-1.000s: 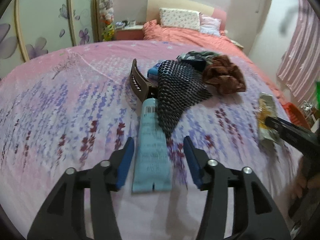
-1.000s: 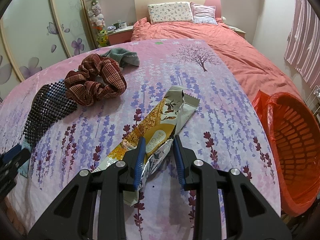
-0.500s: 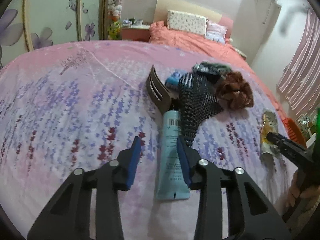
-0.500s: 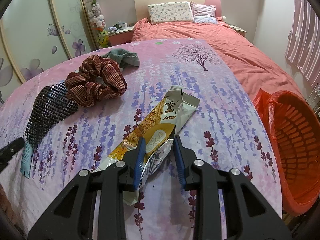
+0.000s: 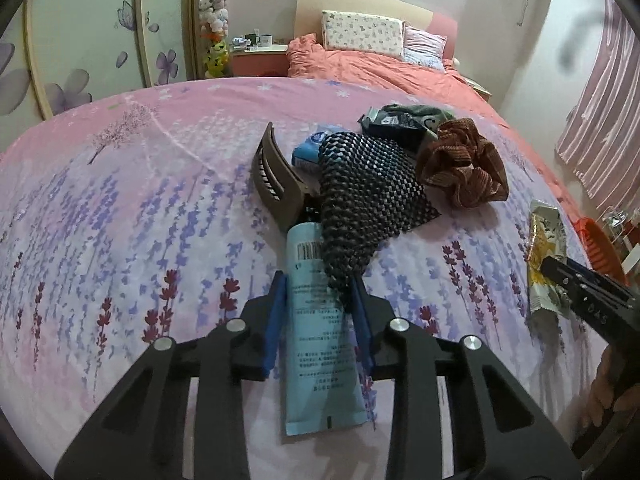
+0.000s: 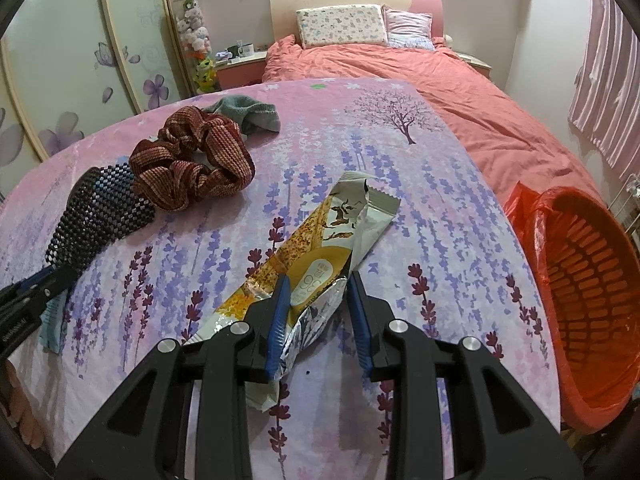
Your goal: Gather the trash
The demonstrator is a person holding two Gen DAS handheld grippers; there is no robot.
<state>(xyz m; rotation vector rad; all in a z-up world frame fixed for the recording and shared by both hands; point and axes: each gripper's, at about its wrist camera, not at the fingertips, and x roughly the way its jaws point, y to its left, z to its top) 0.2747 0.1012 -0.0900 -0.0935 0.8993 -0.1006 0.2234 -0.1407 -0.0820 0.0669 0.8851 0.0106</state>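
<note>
A light blue tube (image 5: 320, 340) lies flat on the lavender-print sheet (image 5: 120, 220), its top end under the tip of a black mesh piece (image 5: 368, 200). My left gripper (image 5: 318, 280) straddles the tube, and its closing jaws have both blue pads against the tube's edges. A crumpled yellow and silver snack wrapper (image 6: 340, 232) lies near the bed's right edge. My right gripper (image 6: 318, 278) is shut on its lower part. An orange basket (image 6: 560, 196) lined with a red bag stands off the bed to the right.
Near the tube lie a brown hair claw (image 5: 276, 184), a small blue packet (image 5: 308, 152), a rust-striped scrunchie (image 5: 460, 172) and a grey sock (image 5: 416, 112). Pillows and a salmon duvet (image 6: 460, 92) fill the far end. A hand shows at each view's lower corner.
My left gripper has slid forward along the tube and its jaws have narrowed from wide apart to the tube's edges. The right gripper and wrapper have not moved.
</note>
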